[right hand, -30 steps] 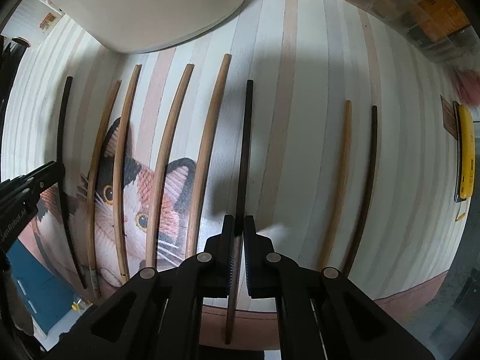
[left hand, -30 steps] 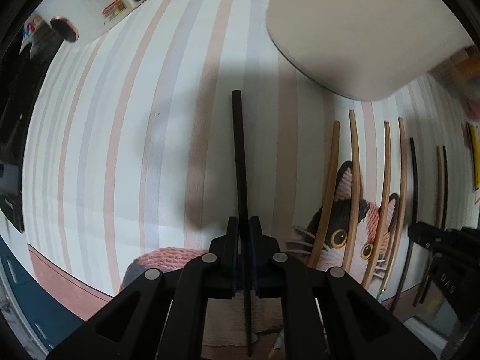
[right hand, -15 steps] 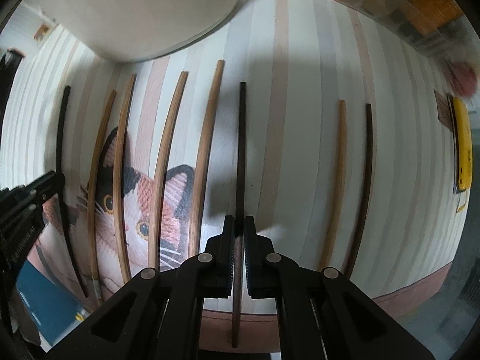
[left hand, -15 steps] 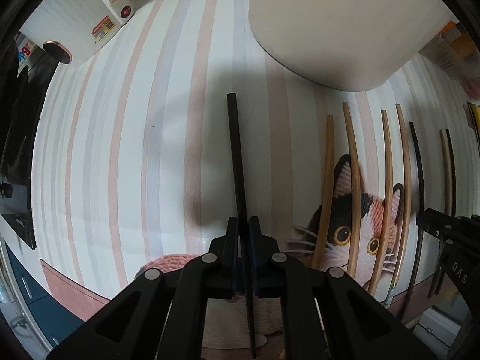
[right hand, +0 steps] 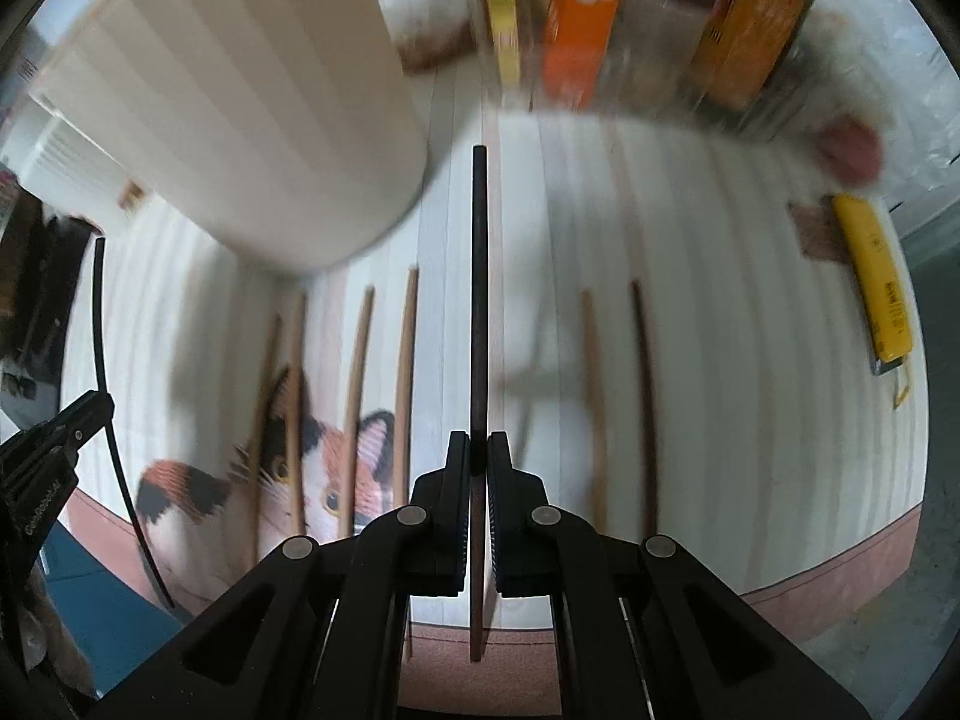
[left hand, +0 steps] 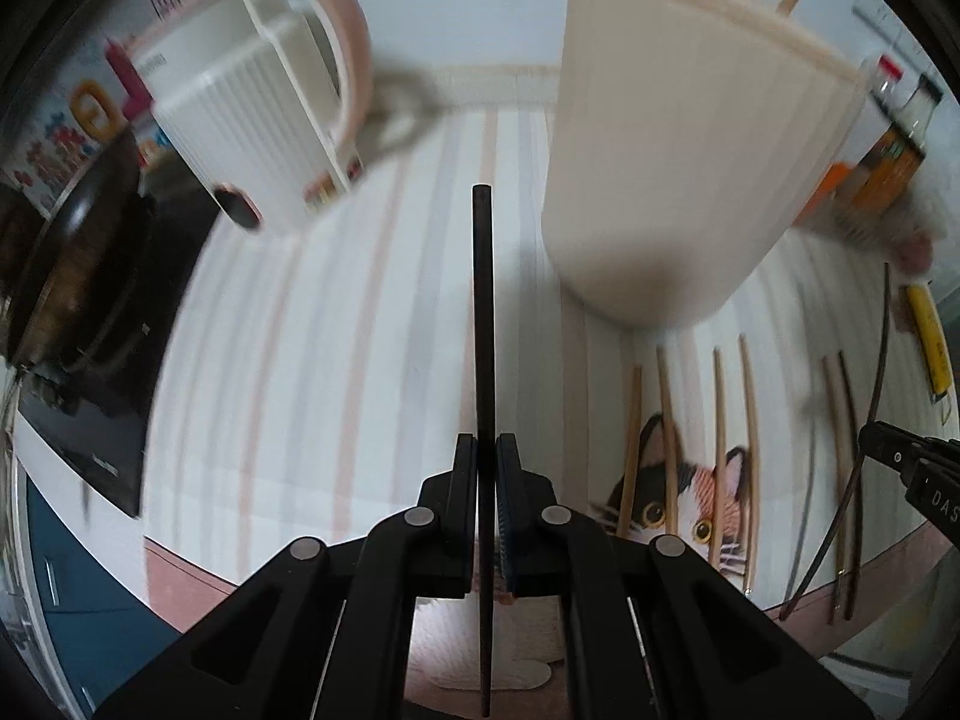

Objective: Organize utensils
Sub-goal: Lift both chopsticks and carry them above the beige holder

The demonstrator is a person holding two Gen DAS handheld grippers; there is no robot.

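while both views are smeared by blur, the grips read clearly: left gripper (left hand: 486, 468) is clenched on a black chopstick (left hand: 482, 312), which runs straight up the view between the pads and sticks out below them; right gripper (right hand: 478, 462) is clenched the same way on a dark brown chopstick (right hand: 479, 300). both sticks are clear of the striped mat (left hand: 336, 360). six more chopsticks lie side by side on the mat, four tan ones (right hand: 357, 414) across the printed cat face (right hand: 327, 480), then a tan and a dark one (right hand: 643, 396) further right. cream ribbed holder (left hand: 678, 180) stands just behind the row. white ribbed caddy (left hand: 240, 138) with a pink handle stands at far left. legible writing: "das" on the other gripper's body in the left view; text on the yellow object (right hand: 876, 282) and the orange packets (right hand: 579, 30) is too blurred to read.
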